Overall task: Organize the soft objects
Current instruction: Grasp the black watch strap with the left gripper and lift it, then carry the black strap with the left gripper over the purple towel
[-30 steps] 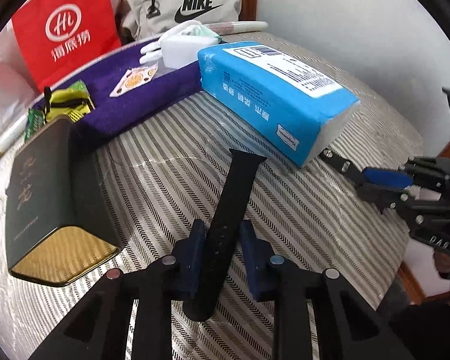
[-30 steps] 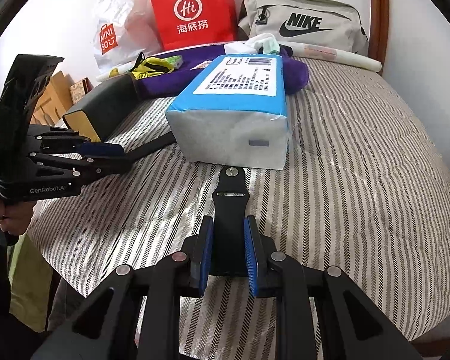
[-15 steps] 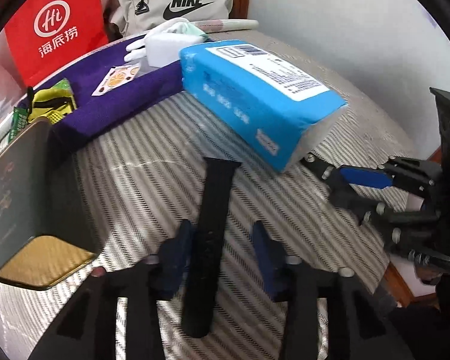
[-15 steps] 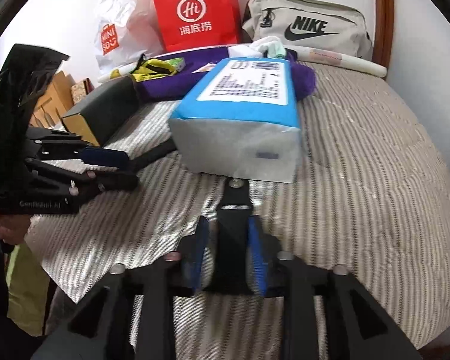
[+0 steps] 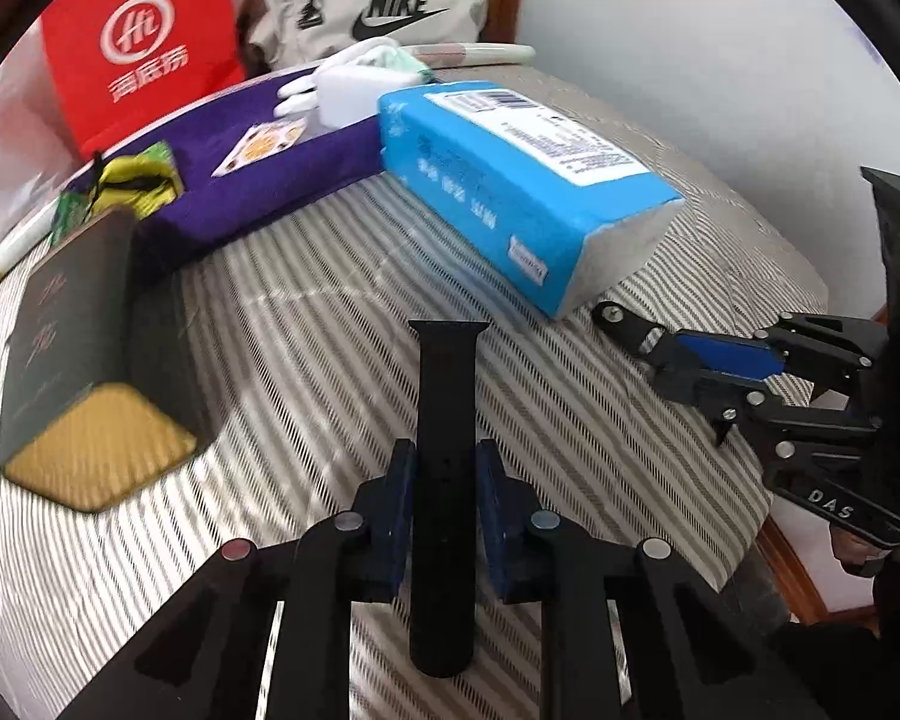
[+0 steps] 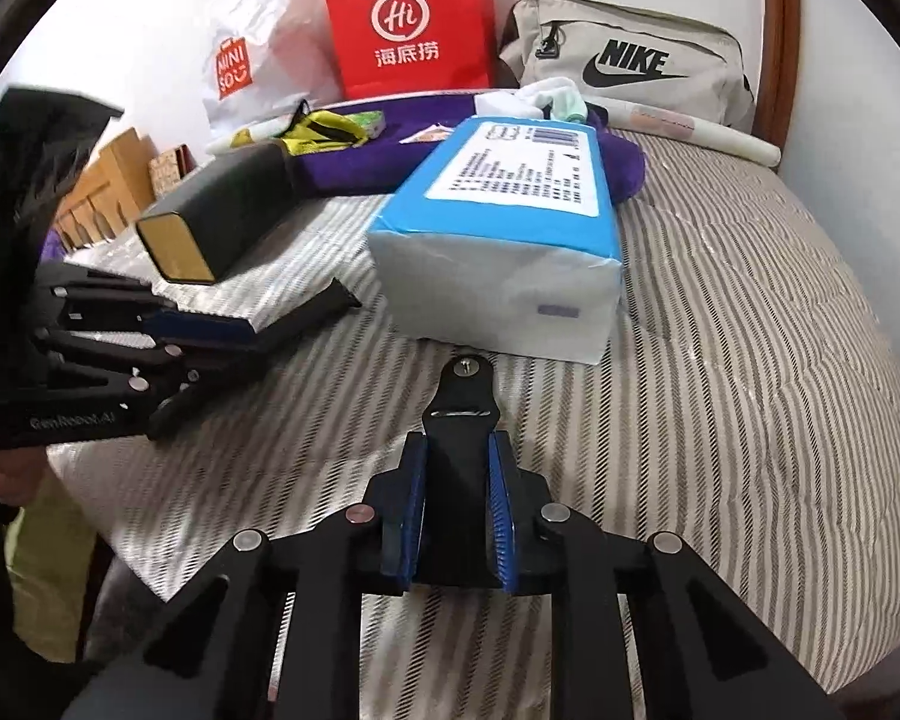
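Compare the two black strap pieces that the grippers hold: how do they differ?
The left strap is long and even in width, with holes, ending in a square lug; the right strap looks shorter and tapers to a rounded tip with a metal pin. The left gripper pinches its piece near the middle; the right gripper clamps its piece at the wide end. Both are black and point toward the blue pack.

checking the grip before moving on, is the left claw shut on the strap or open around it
Cannot tell for sure. The left claw straddles the black strap, with thin gaps showing beside both pads; it looks loose or barely touching.
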A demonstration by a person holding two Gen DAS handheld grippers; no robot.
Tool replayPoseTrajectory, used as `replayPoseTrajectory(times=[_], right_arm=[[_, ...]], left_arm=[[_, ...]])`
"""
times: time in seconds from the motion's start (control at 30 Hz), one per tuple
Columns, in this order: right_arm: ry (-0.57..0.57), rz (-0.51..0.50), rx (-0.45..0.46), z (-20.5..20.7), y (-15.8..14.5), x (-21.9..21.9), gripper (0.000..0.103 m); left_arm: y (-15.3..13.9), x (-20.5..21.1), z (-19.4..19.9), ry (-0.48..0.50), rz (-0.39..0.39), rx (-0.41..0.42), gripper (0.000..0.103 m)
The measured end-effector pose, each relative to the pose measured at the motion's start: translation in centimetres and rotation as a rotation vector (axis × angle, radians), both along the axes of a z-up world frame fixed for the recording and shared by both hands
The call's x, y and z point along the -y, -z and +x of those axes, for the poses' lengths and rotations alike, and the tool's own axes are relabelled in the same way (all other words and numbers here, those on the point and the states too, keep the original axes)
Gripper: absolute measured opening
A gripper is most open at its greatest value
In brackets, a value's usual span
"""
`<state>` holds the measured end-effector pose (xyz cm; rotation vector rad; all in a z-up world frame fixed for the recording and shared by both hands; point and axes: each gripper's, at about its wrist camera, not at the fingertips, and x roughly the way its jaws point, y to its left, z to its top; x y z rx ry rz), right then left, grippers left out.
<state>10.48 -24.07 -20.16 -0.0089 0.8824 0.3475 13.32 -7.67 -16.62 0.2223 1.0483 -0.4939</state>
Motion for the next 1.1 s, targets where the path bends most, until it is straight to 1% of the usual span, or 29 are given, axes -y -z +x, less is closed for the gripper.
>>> replayPoseTrajectory(times=[0.13,0.27,0.37,0.63,0.8,0.9,1.1], right_arm=[[-0.006,0.005,0.006,-0.9,-0.5,-0.1,0.020],[-0.004,-0.010,0.008,-1.3,-0.9,-0.2,0.020],[-0.006,0.013,0.006,-1.4,-1.5,0.0,0.020],[-0.016,0.026,0.037,-1.4,-4.2,0.0,0.020],[-0.014,0.031,0.039,-0.9,-5.3,0.3,0.020],[-0.016,0.036,0.048,-0.7,-6.1,0.4,0.021],[-0.024,0.045,0.066,-0.3,-7.5,0.2,0.021]], left_arm=[[-0.1,-1.5,-1.0,-0.052,-0.023,-0.002,0.019],[-0.9,-3.4,-2.2,-0.106,-0.034,0.020,0.019],[-1.6,-4.7,-2.9,-0.139,-0.046,0.028,0.019],[-3.0,-7.9,-3.7,-0.235,-0.071,0.050,0.019],[-4.3,-9.3,-4.4,-0.272,-0.086,0.073,0.020],[-5.1,-10.1,-4.6,-0.289,-0.114,0.085,0.020],[-6.4,-10.9,-3.9,-0.315,-0.139,0.101,0.020]])
